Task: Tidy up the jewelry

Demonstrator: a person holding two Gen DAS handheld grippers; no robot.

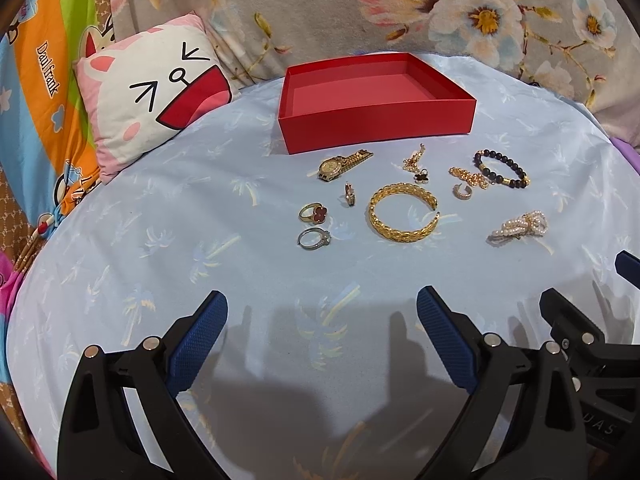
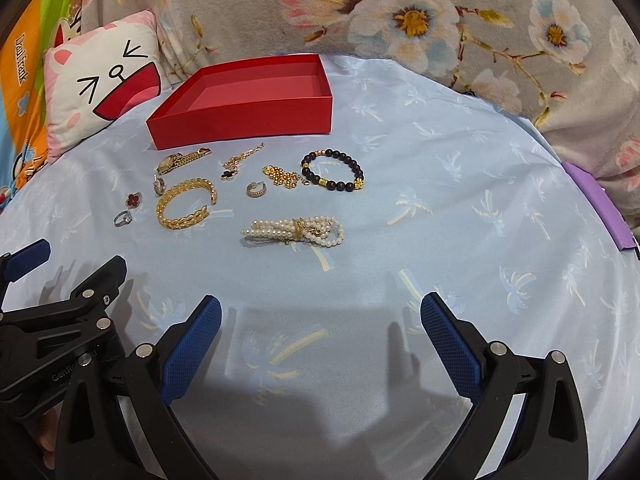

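Observation:
An empty red box stands on the pale blue sheet. In front of it lie a gold watch, a gold cuff bangle, a red clover ring, a silver ring, a black bead bracelet, a pearl bracelet, a clover chain and small earrings. My left gripper is open and empty, well short of the jewelry. My right gripper is open and empty, near the pearls.
A cat-face pillow lies left of the box. A floral blanket runs along the back. A purple item lies at the right edge. The right gripper's body shows in the left wrist view.

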